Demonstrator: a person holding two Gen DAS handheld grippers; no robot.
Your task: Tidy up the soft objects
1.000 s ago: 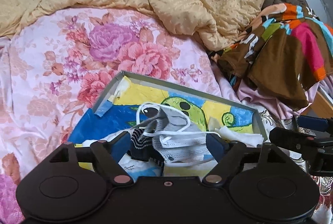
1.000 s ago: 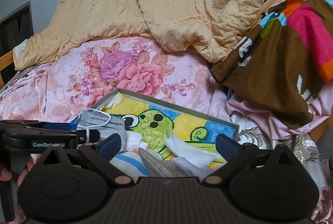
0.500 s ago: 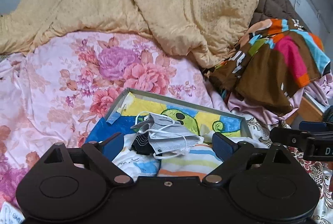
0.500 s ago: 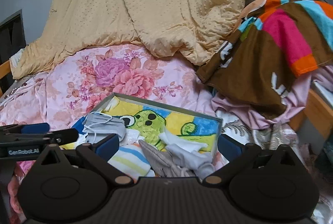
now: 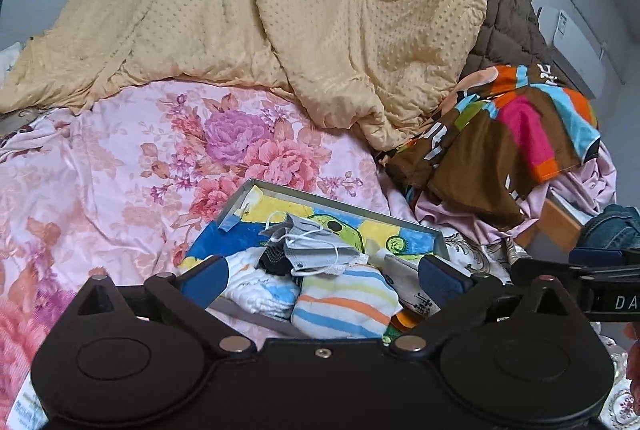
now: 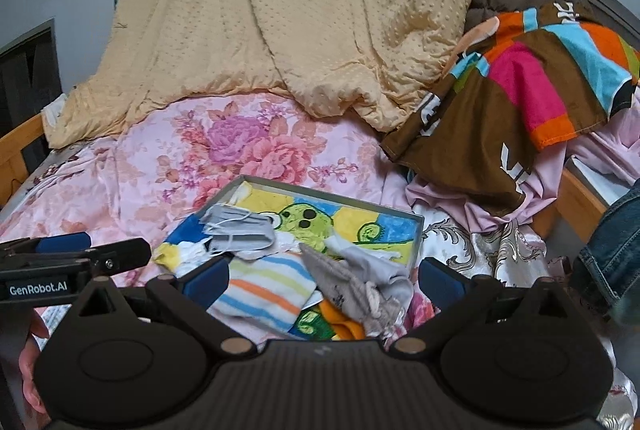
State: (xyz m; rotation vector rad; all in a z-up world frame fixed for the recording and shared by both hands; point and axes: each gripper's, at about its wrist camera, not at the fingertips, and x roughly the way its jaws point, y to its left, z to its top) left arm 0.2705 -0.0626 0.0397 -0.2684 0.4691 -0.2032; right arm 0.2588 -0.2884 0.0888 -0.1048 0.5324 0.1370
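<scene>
A shallow grey box [image 5: 344,205] with a green cartoon picture inside lies on the floral bedsheet; it also shows in the right wrist view [image 6: 418,230]. In it lie a grey face mask [image 5: 316,248] [image 6: 240,228], a striped sock [image 5: 344,302] [image 6: 268,290], white cloth [image 5: 260,282] and grey socks [image 6: 360,278]. My left gripper [image 5: 324,280] is open and empty, held back above the box's near end. My right gripper [image 6: 324,280] is open and empty, also above the near end.
A yellow dotted blanket [image 5: 300,10] is heaped at the back. A brown, pink and orange garment [image 5: 512,134] lies at the right on pink cloth. The floral sheet [image 5: 120,170] spreads left. A wooden bed frame [image 6: 580,198] and denim [image 6: 616,250] are at the right.
Both grippers have pulled back and up from the box. The face mask, close between my left fingers before, now lies loose in the box.
</scene>
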